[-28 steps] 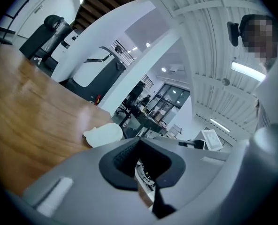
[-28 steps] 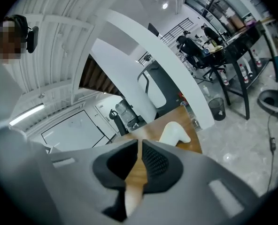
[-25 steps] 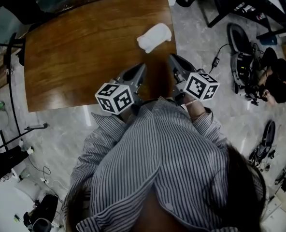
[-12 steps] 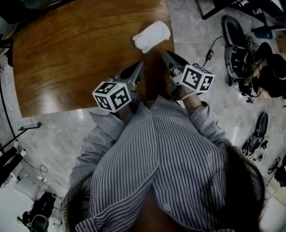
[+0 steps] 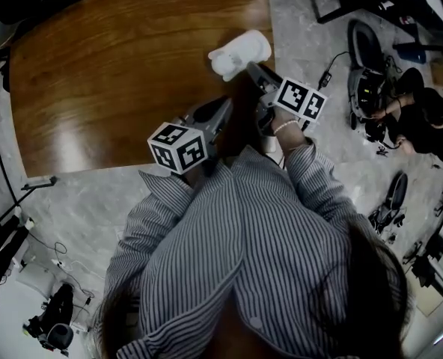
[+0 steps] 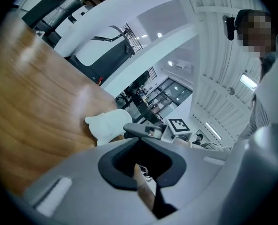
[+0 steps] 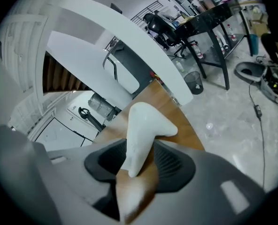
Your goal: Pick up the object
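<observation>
A white, soft-looking lumpy object [image 5: 240, 53] lies on the brown wooden table [image 5: 117, 73], close to its right edge. My right gripper [image 5: 252, 70] reaches up to the object's near end. In the right gripper view the object [image 7: 142, 130] runs in between the two dark pads [image 7: 173, 165]; my right gripper [image 7: 139, 158] has its jaws opening wide around it, and they do not press on it. My left gripper [image 5: 223, 105] hovers over the table's near edge, short of the object [image 6: 110, 125]. My left gripper [image 6: 141, 146] is shut, with nothing in it.
The table's right edge [image 5: 269, 21] drops to a marble floor with cables and equipment [image 5: 367, 88]. A person [image 5: 431, 122] sits on the floor at the right. A black desk [image 7: 209, 18] and chairs stand beyond the table.
My right gripper has moved forward along the table's right side to the white object, and its jaws have spread. The left gripper has hardly moved.
</observation>
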Motion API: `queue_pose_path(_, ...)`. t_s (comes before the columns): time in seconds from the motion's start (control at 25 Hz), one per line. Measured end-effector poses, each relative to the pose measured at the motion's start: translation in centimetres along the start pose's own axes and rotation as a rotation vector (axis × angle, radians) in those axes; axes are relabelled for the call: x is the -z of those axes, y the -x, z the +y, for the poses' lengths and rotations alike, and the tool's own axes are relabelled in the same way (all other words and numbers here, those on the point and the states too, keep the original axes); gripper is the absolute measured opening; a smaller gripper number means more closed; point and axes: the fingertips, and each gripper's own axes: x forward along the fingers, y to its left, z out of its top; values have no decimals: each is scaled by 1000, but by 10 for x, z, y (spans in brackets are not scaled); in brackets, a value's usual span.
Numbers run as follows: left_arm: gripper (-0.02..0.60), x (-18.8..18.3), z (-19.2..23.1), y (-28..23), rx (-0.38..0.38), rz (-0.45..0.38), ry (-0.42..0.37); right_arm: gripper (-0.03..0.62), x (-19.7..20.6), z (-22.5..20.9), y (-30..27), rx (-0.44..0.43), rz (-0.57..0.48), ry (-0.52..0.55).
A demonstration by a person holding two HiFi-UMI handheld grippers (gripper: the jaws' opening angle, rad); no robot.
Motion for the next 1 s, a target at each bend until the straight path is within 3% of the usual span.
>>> queue_pose_path(0.44, 18, 0, 12, -10, -22, 26, 4, 189, -2, -16, -34, 18, 22, -122)
queue_pose_path(1.0, 18, -4, 8, -5, -39, 1, -12, 137, -12, 7, -20, -48, 7, -54)
